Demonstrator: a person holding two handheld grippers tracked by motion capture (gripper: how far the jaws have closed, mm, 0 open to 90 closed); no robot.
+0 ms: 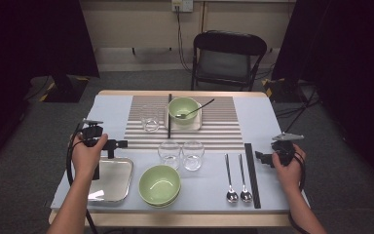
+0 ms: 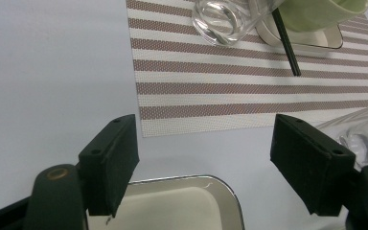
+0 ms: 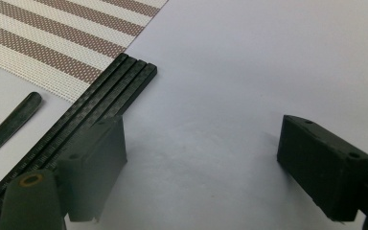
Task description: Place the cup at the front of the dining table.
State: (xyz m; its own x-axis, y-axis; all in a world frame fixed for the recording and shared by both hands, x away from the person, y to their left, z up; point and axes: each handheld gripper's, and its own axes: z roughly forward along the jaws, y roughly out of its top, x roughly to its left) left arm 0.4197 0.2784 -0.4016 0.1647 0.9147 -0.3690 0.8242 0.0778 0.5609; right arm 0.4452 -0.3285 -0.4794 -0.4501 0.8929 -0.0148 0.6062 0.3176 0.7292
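- I hold the left gripper (image 1: 108, 144) with its fingers (image 2: 109, 165) spread wide and empty, above the far rim of the steel tray (image 2: 182, 203), ready to drop onto it.
- The tray lies just below and between those fingers, at the surface's near left corner.
- My right gripper (image 1: 264, 157), fingers (image 3: 92, 167) also apart and empty, hovers beside the black chopsticks (image 3: 91, 112), which lie against its left finger.
- Spoons (image 1: 237, 178), glasses (image 1: 181, 154) and green bowls (image 1: 159, 185) sit in rows, seemingly a place setting.

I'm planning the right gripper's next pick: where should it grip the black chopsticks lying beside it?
Probably at the far end of the black chopsticks, coming straight down with the jaws across their narrow width. They lie flat and bundled, and that end is clear, while spoons lie close along the rest. The right gripper is open.
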